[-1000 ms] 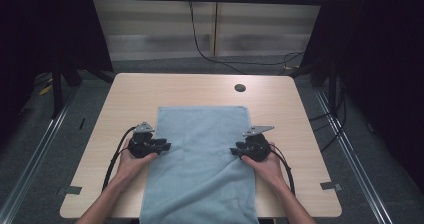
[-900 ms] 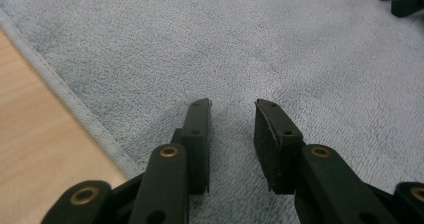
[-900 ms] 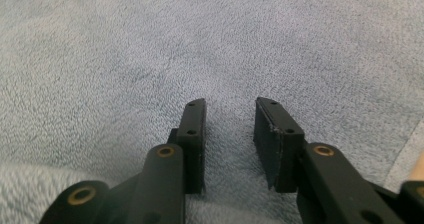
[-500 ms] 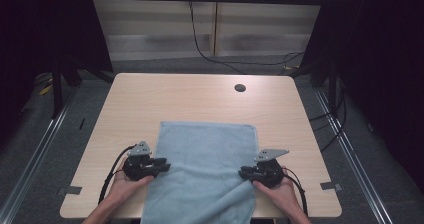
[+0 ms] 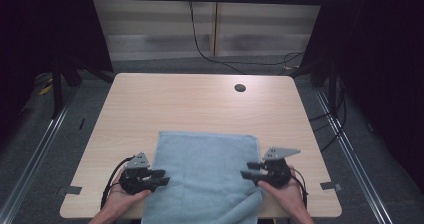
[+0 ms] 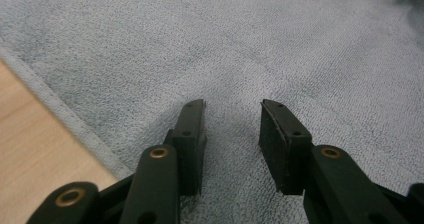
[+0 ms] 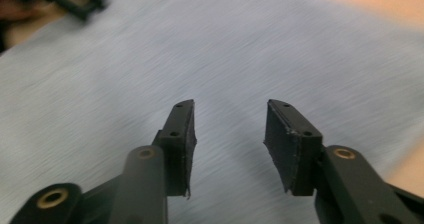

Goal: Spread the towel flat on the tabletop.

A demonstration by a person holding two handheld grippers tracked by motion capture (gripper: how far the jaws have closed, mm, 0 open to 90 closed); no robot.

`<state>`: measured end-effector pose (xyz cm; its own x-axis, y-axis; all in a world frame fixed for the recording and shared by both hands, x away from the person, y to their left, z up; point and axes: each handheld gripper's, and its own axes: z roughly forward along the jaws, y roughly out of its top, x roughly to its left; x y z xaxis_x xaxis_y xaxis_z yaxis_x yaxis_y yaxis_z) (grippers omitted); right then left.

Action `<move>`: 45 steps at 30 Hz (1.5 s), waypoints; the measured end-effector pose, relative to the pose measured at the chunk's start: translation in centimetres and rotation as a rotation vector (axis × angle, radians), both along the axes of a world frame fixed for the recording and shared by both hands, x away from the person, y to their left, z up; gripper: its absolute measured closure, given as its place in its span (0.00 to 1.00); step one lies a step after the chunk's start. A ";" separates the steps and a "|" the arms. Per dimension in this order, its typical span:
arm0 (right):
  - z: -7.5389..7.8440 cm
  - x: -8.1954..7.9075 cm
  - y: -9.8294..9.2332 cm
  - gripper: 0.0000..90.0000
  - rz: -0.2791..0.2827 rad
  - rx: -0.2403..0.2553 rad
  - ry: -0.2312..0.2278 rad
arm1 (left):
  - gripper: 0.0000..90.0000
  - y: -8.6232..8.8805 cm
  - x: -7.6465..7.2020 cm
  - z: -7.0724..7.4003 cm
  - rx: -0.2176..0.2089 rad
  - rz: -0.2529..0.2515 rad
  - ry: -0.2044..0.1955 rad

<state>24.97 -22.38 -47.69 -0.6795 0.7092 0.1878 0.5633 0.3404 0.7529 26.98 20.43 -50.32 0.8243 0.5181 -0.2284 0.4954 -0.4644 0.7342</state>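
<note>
The light blue towel (image 5: 205, 176) now lies on the near half of the bench (image 5: 200, 109), its folded far edge running straight across about midway between the near and far edges, its near end spilling over the near edge by the person's hands. A second ago it reached much farther up the bench as one long strip; since then it has been drawn back toward the near edge and looks doubled over, so I judge one fold has just been laid. The left hand-held gripper (image 5: 161, 176) sits at the towel's left border near the bench's near-left corner, and the right hand-held gripper (image 5: 248, 170) over its right border toward the near-right corner, both pointing inward. Both have just been opening: each pair of jaws stands moderately apart with only flat cloth showing through the gap, nothing pinched between the pads (image 6: 192, 134) of the left or the pads (image 7: 290, 144) of the right. That reads to me as a release after the fold, leaving the hands free to smooth the cloth or take new corners for a second fold. A small dark hole (image 5: 240, 88) sits near the far-right corner, well apart from the towel.
</note>
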 end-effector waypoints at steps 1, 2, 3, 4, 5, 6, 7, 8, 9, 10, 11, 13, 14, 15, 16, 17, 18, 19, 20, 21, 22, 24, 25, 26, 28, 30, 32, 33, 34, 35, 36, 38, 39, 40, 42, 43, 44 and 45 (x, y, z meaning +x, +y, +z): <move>0.0 1.3 -0.4 0.59 -0.024 -0.013 -0.012 | 0.69 0.0 0.1 0.0 0.004 -0.001 0.001; -0.2 2.5 -0.8 0.57 -0.053 -0.012 -0.011 | 0.69 0.0 0.0 0.0 0.004 0.001 0.002; -0.4 3.7 -1.1 0.56 -0.077 -0.009 -0.004 | 0.69 0.0 0.0 0.0 0.006 -0.002 0.000; -0.6 4.7 -1.3 0.56 -0.089 -0.027 -0.008 | 0.68 0.0 -0.1 0.0 0.004 -0.002 -0.001; -0.7 5.5 -1.4 0.55 -0.101 -0.036 -0.018 | 0.68 0.0 -0.1 0.0 0.003 -0.006 0.002; -0.8 6.3 -1.6 0.53 -0.113 -0.039 -0.010 | 0.68 0.1 -0.1 0.0 0.000 -0.004 0.005; -0.9 6.8 -1.7 0.53 -0.126 -0.036 -0.016 | 0.68 0.1 -0.1 0.0 -0.002 -0.006 0.006; -1.1 7.4 -1.8 0.53 -0.134 -0.033 -0.015 | 0.68 0.1 0.0 0.0 -0.004 -0.008 0.008; -1.3 8.0 -1.9 0.49 -0.134 -0.054 0.000 | 0.68 0.2 0.0 0.0 -0.006 -0.010 0.009; -1.5 8.5 -2.0 0.47 -0.151 -0.081 0.007 | 0.67 0.2 0.0 0.0 -0.007 -0.010 0.010; -1.8 8.8 -2.2 0.49 -0.172 -0.088 0.014 | 0.67 0.1 -0.1 0.0 -0.006 -0.009 0.008; -2.2 9.2 -2.7 0.50 -0.173 -0.045 0.010 | 0.67 0.1 -0.2 0.0 -0.002 -0.013 0.000; -2.3 9.3 -2.7 0.49 -0.180 -0.053 0.010 | 0.66 0.0 -0.2 0.0 -0.002 -0.014 0.000; -2.4 9.4 -2.7 0.49 -0.177 -0.059 0.009 | 0.66 0.1 -0.1 0.0 -0.001 -0.016 0.000; -2.5 9.4 -2.7 0.49 -0.177 -0.057 0.008 | 0.66 0.1 -0.1 0.0 -0.004 -0.018 0.002; -2.6 9.5 -2.6 0.48 -0.173 -0.061 0.001 | 0.66 0.1 -0.1 0.0 -0.005 -0.017 0.006; -2.7 9.5 -2.4 0.49 -0.169 -0.083 0.001 | 0.66 0.1 -0.1 0.0 -0.004 -0.016 0.006; -2.8 9.5 -2.2 0.49 -0.160 -0.094 -0.007 | 0.66 0.1 -0.1 0.0 -0.006 -0.015 0.006; -2.9 9.5 -2.0 0.49 -0.158 -0.100 -0.004 | 0.65 0.1 -0.1 0.0 -0.004 -0.017 0.006; -2.9 9.5 -1.9 0.49 -0.162 -0.106 -0.010 | 0.65 0.1 -0.1 0.0 -0.005 -0.017 0.009; -3.0 9.5 -1.8 0.49 -0.161 -0.111 -0.022 | 0.65 0.1 0.0 0.0 -0.009 -0.021 0.011; -3.1 9.5 -1.5 0.49 -0.169 -0.123 -0.038 | 0.64 0.2 0.2 0.0 -0.015 -0.016 0.025; -3.2 9.5 -1.3 0.51 -0.173 -0.129 -0.046 | 0.63 0.3 0.3 0.0 -0.019 -0.014 0.033; -3.1 9.5 -1.2 0.53 -0.173 -0.152 -0.052 | 0.62 0.3 0.4 0.1 -0.021 -0.012 0.030; -3.0 9.4 -1.1 0.63 -0.162 -0.152 -0.045 | 0.59 0.4 0.7 0.4 -0.028 0.013 0.022; -3.0 9.3 -1.1 0.70 -0.142 -0.143 -0.048 | 0.57 0.4 1.4 0.8 -0.025 0.035 0.007; -3.0 9.3 -1.1 0.79 -0.125 -0.140 -0.051 | 0.59 0.3 2.3 1.3 -0.056 0.052 0.009; -2.9 9.3 -1.0 0.84 -0.116 -0.132 -0.035 | 0.59 0.0 2.7 1.5 -0.050 0.053 0.010; -2.9 9.3 -1.1 0.88 -0.107 -0.127 -0.030 | 0.59 -0.3 3.1 1.7 -0.038 0.049 -0.008; -3.0 9.4 -1.1 0.91 -0.098 -0.112 -0.031 | 0.59 -0.7 3.7 1.9 -0.029 0.048 -0.015; -3.0 9.4 -1.1 0.92 -0.094 -0.101 -0.024 | 0.58 -1.0 4.4 1.9 -0.022 0.051 -0.025; -3.0 9.3 -1.2 0.94 -0.089 -0.096 -0.017 | 0.58 -1.4 5.9 1.9 -0.034 0.076 -0.016; -3.0 9.3 -1.2 0.94 -0.082 -0.086 -0.010 | 0.57 -1.4 6.6 1.9 -0.040 0.094 -0.026; -3.0 9.2 -1.2 0.94 -0.082 -0.081 -0.006 | 0.57 -1.4 7.4 2.0 -0.038 0.113 -0.035; -3.0 9.1 -1.1 0.94 -0.074 -0.076 -0.002 | 0.57 -1.1 8.7 1.7 -0.046 0.166 -0.052; -3.0 9.0 -0.9 0.94 -0.069 -0.081 0.001 | 0.57 -0.9 9.4 1.6 -0.036 0.179 -0.038; -3.0 8.9 -0.7 0.95 -0.058 -0.079 0.003 | 0.57 -0.6 9.7 1.4 -0.037 0.201 -0.052; -3.0 8.8 -0.6 0.95 -0.049 -0.077 0.006 | 0.57 -0.3 10.0 1.3 -0.047 0.213 -0.048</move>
